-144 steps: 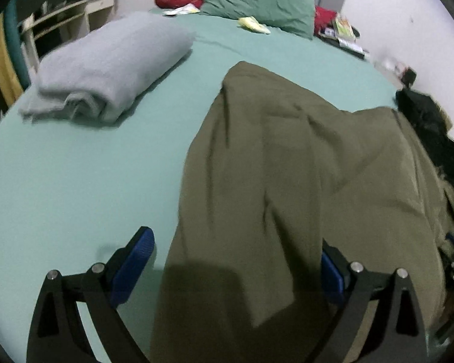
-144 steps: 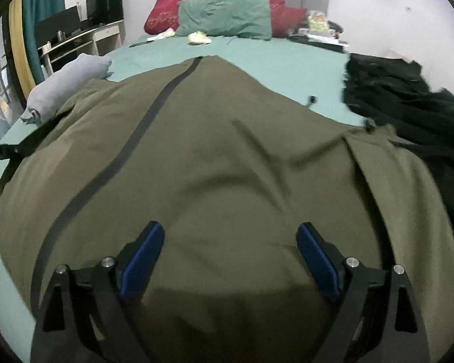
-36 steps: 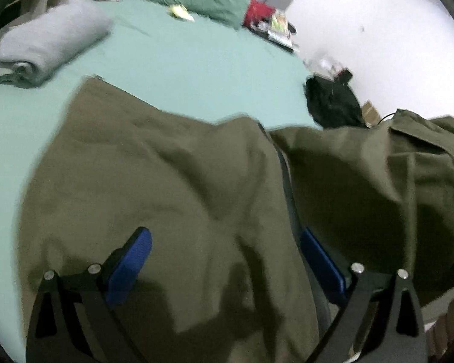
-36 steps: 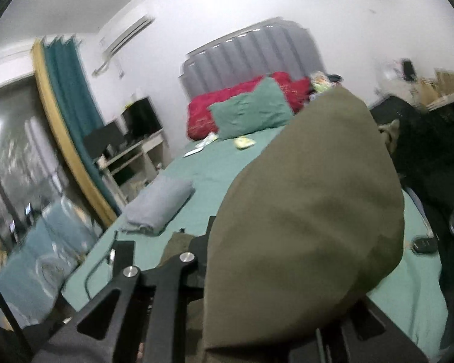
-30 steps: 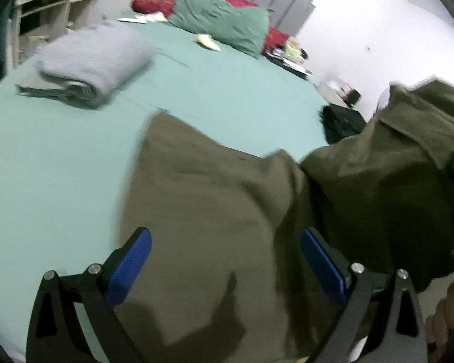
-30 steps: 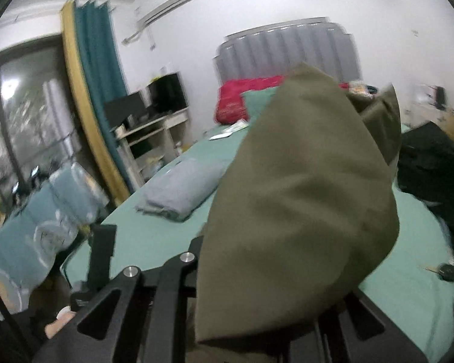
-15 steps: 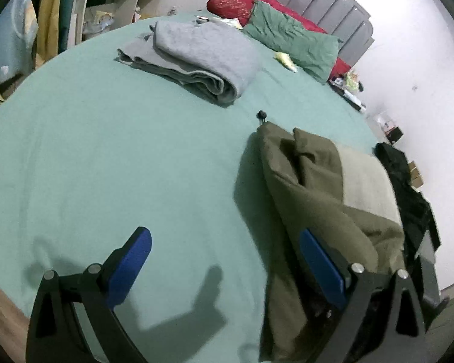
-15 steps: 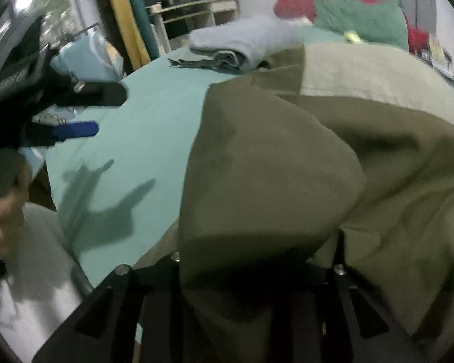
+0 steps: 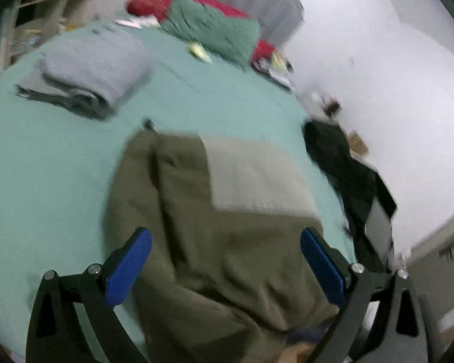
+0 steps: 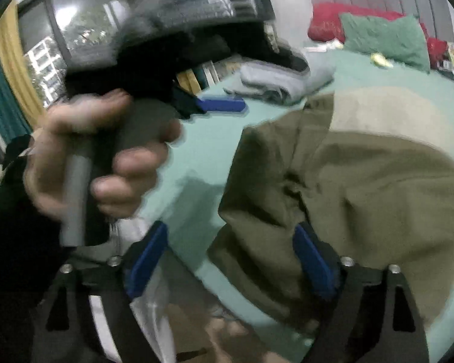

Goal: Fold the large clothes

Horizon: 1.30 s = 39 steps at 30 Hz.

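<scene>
**Fold dropped, both grippers letting go**

The olive-green cloth garment [image 9: 227, 236] is now lying doubled over near the bed's [image 9: 45, 181] front edge, pale lining upward, where a second ago the right gripper [image 10: 230, 260] was carrying it aloft. Both the right and the left gripper [image 9: 224, 260] are hovering with fingers spread, pinching nothing. One fold is probably finished; another likely follows.

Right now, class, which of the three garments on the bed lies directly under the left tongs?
The olive garment, spread beneath the open left tongs. The folded grey one lies far left; the black one lies right.
</scene>
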Each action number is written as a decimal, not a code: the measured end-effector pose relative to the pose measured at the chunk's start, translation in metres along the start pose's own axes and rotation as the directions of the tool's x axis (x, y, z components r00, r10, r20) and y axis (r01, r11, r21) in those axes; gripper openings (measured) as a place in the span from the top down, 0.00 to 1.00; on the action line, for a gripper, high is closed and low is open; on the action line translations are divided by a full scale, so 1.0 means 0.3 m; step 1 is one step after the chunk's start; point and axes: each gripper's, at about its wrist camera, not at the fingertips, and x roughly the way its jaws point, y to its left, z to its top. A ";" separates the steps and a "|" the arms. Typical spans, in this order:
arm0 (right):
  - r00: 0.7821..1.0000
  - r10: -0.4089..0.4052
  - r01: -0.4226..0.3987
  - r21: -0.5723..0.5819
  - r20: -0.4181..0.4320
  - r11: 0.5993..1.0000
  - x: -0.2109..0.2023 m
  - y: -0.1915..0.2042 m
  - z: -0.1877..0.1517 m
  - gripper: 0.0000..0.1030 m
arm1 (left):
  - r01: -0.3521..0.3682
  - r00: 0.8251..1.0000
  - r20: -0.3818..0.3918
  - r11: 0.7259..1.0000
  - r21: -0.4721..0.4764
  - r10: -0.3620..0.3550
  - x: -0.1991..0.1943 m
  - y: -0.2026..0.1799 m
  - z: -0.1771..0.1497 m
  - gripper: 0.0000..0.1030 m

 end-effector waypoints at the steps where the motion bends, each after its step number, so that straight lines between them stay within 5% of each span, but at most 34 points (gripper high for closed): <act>1: 0.999 -0.026 0.026 0.009 0.020 1.000 -0.050 -0.026 -0.002 0.09 | -0.012 0.999 -0.051 1.000 0.026 0.013 0.031 -0.006 -0.014 0.04; 4: 0.988 -0.148 0.142 0.098 0.054 0.985 -0.139 -0.148 -0.004 0.09 | -0.092 0.985 -0.138 0.991 0.098 0.105 0.106 0.004 -0.090 0.06; 6: 0.959 -0.280 0.265 0.206 0.047 0.942 -0.173 -0.271 -0.015 0.09 | -0.095 0.979 -0.165 0.984 0.149 0.120 0.128 0.014 -0.137 0.22; 7: 0.942 -0.334 0.315 0.272 0.026 0.909 -0.174 -0.345 -0.029 0.09 | -0.107 0.975 -0.175 0.978 0.179 0.138 0.137 0.023 -0.163 0.39; 8: 0.938 -0.346 0.326 0.311 0.009 0.893 -0.165 -0.391 -0.040 0.09 | -0.112 0.973 -0.178 0.976 0.189 0.146 0.135 0.031 -0.182 0.64; 10: 0.942 -0.334 0.319 0.373 -0.025 0.871 -0.113 -0.467 -0.058 0.10 | -0.090 0.980 -0.161 0.983 0.161 0.116 0.108 0.054 -0.199 0.83; 14: 0.949 -0.303 0.313 0.352 -0.085 0.882 0.029 -0.489 -0.084 0.11 | -0.184 0.982 -0.017 0.970 0.159 0.189 -0.047 0.056 -0.184 0.92; 17: 0.922 -0.370 0.387 0.254 -0.112 0.887 0.140 -0.478 -0.108 0.07 | -0.216 0.974 -0.039 0.969 0.116 0.222 -0.074 0.111 -0.197 0.92; 22: 0.932 -0.328 0.360 0.284 -0.154 0.889 0.117 -0.492 -0.080 0.04 | -0.257 0.957 -0.108 0.960 0.114 0.269 -0.041 0.134 -0.188 0.82; 24: 0.939 -0.321 0.343 0.310 -0.120 0.887 0.052 -0.505 -0.053 0.04 | -0.264 0.959 -0.074 0.959 0.104 0.272 -0.067 0.112 -0.143 0.62; 26: 0.930 -0.365 0.359 0.327 -0.045 0.874 -0.050 -0.515 -0.015 0.04 | -0.265 0.964 0.000 0.960 0.090 0.266 -0.107 0.104 -0.111 0.32; 28: 0.917 -0.400 0.375 0.339 0.004 0.863 -0.108 -0.547 0.045 0.04 | -0.248 0.968 0.064 0.964 0.097 0.243 -0.117 0.081 -0.068 0.28; 32: 0.899 -0.439 0.403 0.362 0.018 0.841 -0.095 -0.644 0.159 0.04 | -0.189 0.981 0.069 0.974 0.122 0.182 -0.043 0.024 0.022 0.25; 37: 0.897 -0.437 0.426 0.403 -0.069 0.810 0.096 -0.825 0.240 0.05 | -0.163 0.986 -0.022 0.979 0.126 0.167 0.182 0.001 0.124 0.25; 39: 0.890 -0.445 0.447 0.394 -0.103 0.803 0.190 -0.862 0.238 0.05 | -0.192 0.973 -0.101 0.973 0.129 0.206 0.303 0.034 0.131 0.25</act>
